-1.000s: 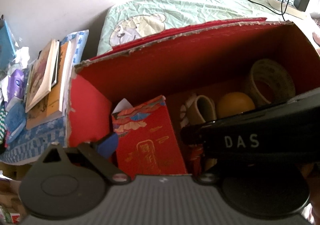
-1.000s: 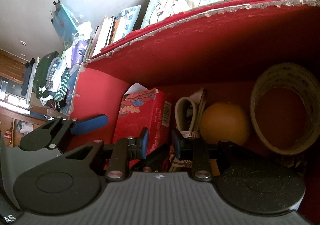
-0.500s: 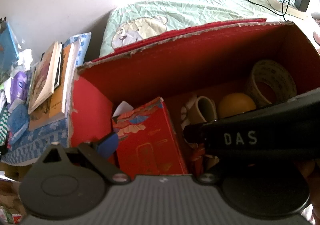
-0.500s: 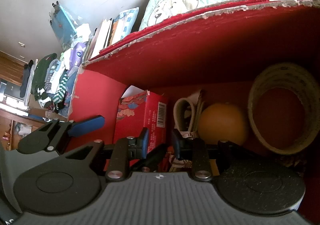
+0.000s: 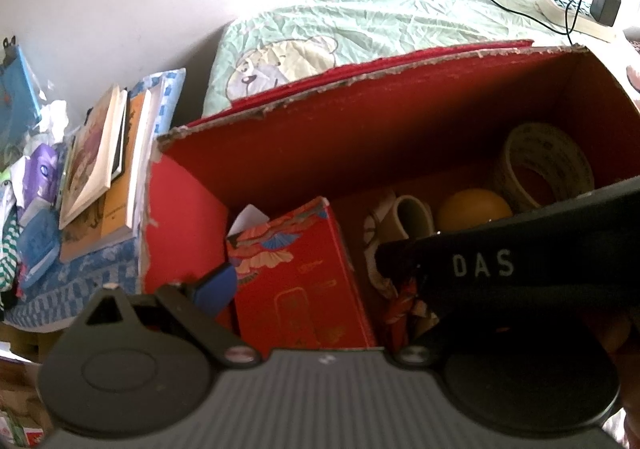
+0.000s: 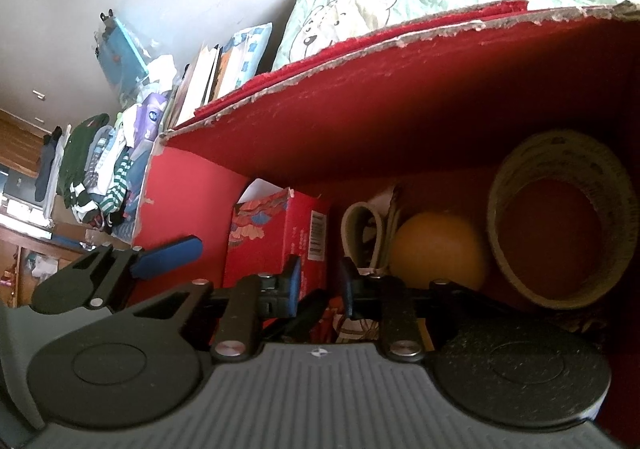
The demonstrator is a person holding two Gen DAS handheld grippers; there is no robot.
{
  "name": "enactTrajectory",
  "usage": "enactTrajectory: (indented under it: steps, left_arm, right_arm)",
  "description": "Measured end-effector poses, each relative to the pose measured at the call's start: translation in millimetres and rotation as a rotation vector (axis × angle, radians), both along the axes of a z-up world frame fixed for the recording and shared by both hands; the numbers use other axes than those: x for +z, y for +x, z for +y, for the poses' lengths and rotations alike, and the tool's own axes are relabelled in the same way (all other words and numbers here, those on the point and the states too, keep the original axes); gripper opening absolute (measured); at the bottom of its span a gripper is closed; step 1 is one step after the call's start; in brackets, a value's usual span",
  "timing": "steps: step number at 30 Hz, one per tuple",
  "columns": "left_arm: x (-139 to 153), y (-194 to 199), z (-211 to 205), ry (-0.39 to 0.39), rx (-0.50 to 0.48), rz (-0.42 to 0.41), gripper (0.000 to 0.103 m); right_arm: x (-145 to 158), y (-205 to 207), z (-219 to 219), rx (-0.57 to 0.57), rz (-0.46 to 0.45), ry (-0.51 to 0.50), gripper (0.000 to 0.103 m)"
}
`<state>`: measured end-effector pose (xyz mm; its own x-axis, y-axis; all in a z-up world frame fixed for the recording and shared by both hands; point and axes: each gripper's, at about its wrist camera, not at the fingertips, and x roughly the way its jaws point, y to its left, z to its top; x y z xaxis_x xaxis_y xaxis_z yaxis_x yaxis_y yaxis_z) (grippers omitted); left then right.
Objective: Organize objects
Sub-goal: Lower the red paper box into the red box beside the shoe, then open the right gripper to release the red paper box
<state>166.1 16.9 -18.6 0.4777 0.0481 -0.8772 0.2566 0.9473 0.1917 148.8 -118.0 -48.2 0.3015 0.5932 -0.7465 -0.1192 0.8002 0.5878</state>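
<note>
Quickly, left wrist view: a big red cardboard box (image 5: 400,137) with torn edges sits open on a bed, and inside it from left to right stand a red patterned carton (image 5: 296,273), a rolled strap (image 5: 404,217), an orange ball (image 5: 472,207) and a tape roll (image 5: 544,165). The left gripper (image 5: 304,313) hangs over the carton; only its blue-tipped left finger (image 5: 214,283) shows, the other is hidden behind the right gripper's black body marked DAS (image 5: 516,269), so cannot tell its state. Books (image 5: 104,177) are stacked left of the box; a charger (image 5: 606,3) lies on the bed far right. Right wrist view: the right gripper (image 6: 318,283) is low inside the box (image 6: 400,101), fingers (image 6: 294,275) drawn close with a narrow gap, nothing clearly clamped; a dark part sits below them. The carton (image 6: 272,233) is just left, the strap (image 6: 362,229), ball (image 6: 438,249) and tape roll (image 6: 560,217) to the right. Folded clothes (image 6: 96,169) are piled outside on the left.
</note>
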Motion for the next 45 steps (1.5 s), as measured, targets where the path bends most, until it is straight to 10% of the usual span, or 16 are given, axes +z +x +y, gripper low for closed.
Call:
enactTrajectory:
  steps: [45]
  left_arm:
    - [-1.7,-1.3,-1.7,0.021,-0.023,-0.012,0.098]
  right_arm:
    - [4.0,-6.1,-6.1,-0.119,-0.016,-0.088,0.024]
